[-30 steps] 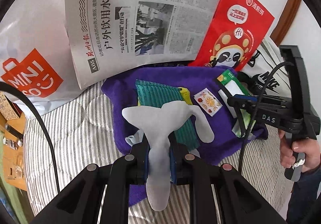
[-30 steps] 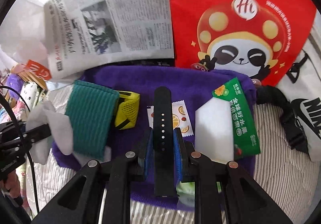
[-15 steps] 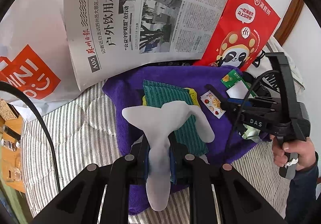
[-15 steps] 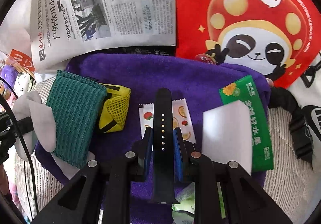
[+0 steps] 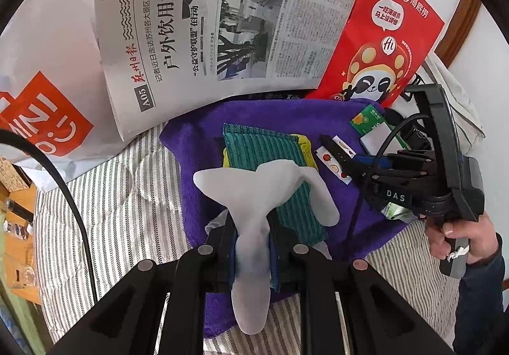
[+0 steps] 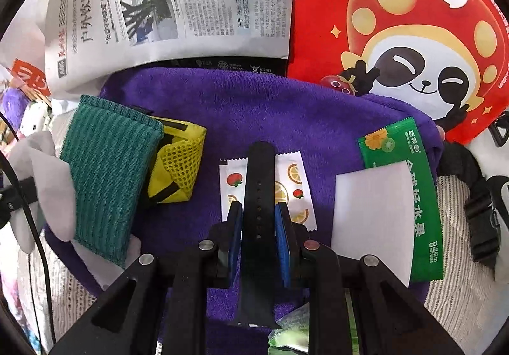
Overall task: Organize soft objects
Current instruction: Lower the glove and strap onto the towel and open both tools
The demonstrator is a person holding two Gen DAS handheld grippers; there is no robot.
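Observation:
My left gripper (image 5: 253,245) is shut on a pale grey sock (image 5: 254,195), held above the near edge of a purple towel (image 5: 197,145). A green knitted cloth (image 5: 270,151) lies on the towel over a yellow mesh pouch (image 6: 178,170). My right gripper (image 6: 258,221) is shut on a black perforated watch strap (image 6: 259,183), held over a fruit-printed sachet (image 6: 294,186) on the towel (image 6: 254,106). The right gripper (image 5: 350,164) also shows at the right of the left wrist view.
A green wet-wipe pack (image 6: 407,183) with a white flap lies at the towel's right. A newspaper (image 5: 222,20), a red panda bag (image 5: 381,46) and a white Miniso bag (image 5: 41,119) stand behind. The striped bedding (image 5: 105,211) surrounds the towel.
Both grippers have moved forward over the towel with their objects still held. The right gripper now holds the strap above the sachet.

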